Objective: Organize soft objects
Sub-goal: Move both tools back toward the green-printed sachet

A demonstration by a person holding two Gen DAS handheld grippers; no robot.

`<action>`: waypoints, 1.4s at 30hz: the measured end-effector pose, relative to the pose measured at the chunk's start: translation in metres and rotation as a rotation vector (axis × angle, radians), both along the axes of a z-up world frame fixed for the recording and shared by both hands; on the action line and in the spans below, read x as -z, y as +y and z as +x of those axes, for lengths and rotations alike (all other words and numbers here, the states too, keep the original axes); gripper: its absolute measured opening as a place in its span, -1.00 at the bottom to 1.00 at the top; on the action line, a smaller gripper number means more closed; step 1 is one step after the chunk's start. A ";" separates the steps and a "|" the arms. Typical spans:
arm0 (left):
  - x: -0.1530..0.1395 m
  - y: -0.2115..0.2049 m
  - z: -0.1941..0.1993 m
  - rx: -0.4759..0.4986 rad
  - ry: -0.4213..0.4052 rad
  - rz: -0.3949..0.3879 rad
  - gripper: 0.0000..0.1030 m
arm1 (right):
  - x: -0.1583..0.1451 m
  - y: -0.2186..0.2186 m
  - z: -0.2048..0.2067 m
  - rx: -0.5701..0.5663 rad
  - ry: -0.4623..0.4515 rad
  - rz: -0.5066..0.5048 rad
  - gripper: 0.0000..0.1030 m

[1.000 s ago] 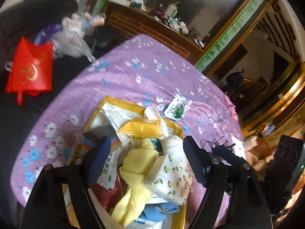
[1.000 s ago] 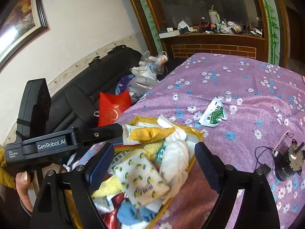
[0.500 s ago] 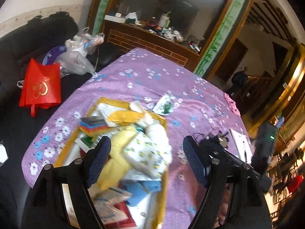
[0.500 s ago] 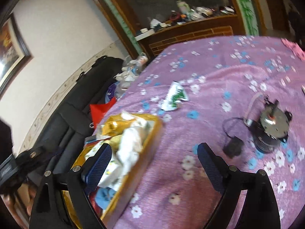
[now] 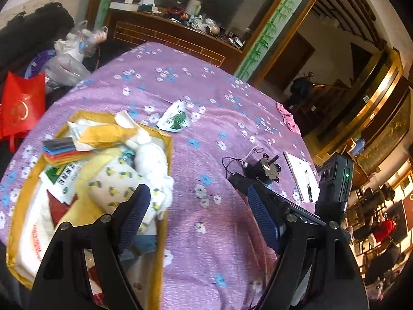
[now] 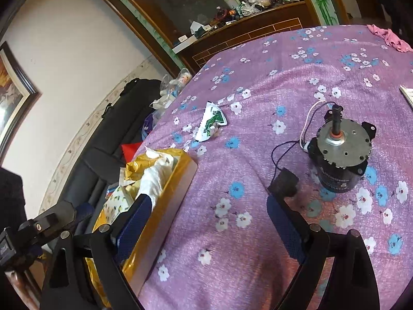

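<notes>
Both views swung rightward since earlier frames, off yellow tray [image 5: 169, 155] toward bare tabletop [image 5: 219, 245]. Left gripper [image 5: 198, 217] and right gripper [image 6: 210, 226] held wide, empty. Soft objects [image 5: 124, 178] heaped in tray; green packet [image 6: 210, 124] stray on cloth. Risk: motor [image 6: 340, 160] and wires snagged during reach, heap toppled over tray edge.

Soft packets [image 5: 124, 178] heaped in yellow tray [image 5: 169, 144]

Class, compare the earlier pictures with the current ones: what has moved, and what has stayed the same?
Both tongs, left and right, swung rightward off the yellow tray and now hang over bare purple tablecloth, the right near the motor. Nothing was gripped or released. Both remain open and empty; the tray's pile and the green-white packet lie unmoved.
</notes>
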State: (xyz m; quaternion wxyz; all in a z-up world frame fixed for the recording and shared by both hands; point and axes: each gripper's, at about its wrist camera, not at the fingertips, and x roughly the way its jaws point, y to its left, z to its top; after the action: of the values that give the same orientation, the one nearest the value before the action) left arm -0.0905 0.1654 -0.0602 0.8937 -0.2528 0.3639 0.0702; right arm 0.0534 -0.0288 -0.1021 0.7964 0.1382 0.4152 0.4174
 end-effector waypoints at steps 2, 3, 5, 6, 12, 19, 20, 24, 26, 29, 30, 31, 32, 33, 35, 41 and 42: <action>0.001 -0.004 0.004 0.013 0.001 0.005 0.51 | 0.000 -0.003 0.002 0.001 -0.005 0.003 0.73; 0.002 -0.005 0.006 0.017 0.007 0.007 0.51 | 0.001 -0.005 0.003 -0.002 -0.003 0.009 0.72; 0.004 -0.006 0.011 0.027 0.019 0.002 0.51 | 0.002 -0.005 0.002 -0.009 -0.004 0.018 0.67; 0.004 -0.008 0.013 0.032 0.020 0.000 0.51 | 0.002 -0.006 0.003 -0.012 -0.006 0.017 0.66; 0.004 -0.019 0.033 0.072 0.012 0.006 0.51 | -0.001 -0.016 0.001 -0.012 -0.033 0.018 0.58; 0.018 -0.021 0.053 0.104 0.039 0.019 0.51 | -0.007 -0.034 0.007 0.013 -0.037 0.050 0.58; 0.022 -0.020 0.055 0.108 0.051 0.014 0.51 | -0.007 -0.034 0.007 0.011 -0.036 0.059 0.59; 0.032 -0.020 0.060 0.119 0.084 0.027 0.51 | -0.008 -0.030 0.014 0.003 -0.027 0.077 0.60; 0.034 -0.018 0.061 0.115 0.087 0.022 0.51 | -0.012 -0.025 0.018 -0.003 -0.043 0.071 0.60; 0.036 -0.014 0.063 0.108 0.092 0.019 0.51 | -0.021 -0.017 0.027 -0.011 -0.057 0.076 0.61; 0.038 -0.012 0.065 0.106 0.104 0.014 0.51 | -0.026 -0.013 0.032 -0.015 -0.058 0.082 0.61; 0.041 -0.009 0.067 0.108 0.112 0.007 0.51 | -0.028 -0.009 0.036 -0.022 -0.060 0.085 0.62; 0.043 -0.007 0.068 0.105 0.117 0.002 0.51 | -0.032 -0.004 0.040 -0.031 -0.066 0.086 0.62; 0.045 -0.006 0.070 0.100 0.121 0.000 0.51 | -0.036 0.003 0.046 -0.041 -0.078 0.080 0.62; 0.048 -0.006 0.072 0.100 0.122 0.003 0.51 | -0.041 0.015 0.055 -0.055 -0.095 0.066 0.62; 0.049 -0.011 0.078 0.107 0.119 0.044 0.51 | -0.027 0.041 0.079 -0.067 -0.086 0.084 0.62; 0.047 -0.013 0.076 0.112 0.094 0.036 0.51 | -0.021 0.041 0.082 -0.058 -0.084 0.092 0.62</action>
State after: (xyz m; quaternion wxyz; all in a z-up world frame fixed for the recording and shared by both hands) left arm -0.0141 0.1526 -0.1068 0.8827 -0.2121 0.4177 0.0383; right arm 0.1349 0.0126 -0.0809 0.7934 0.1450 0.3658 0.4644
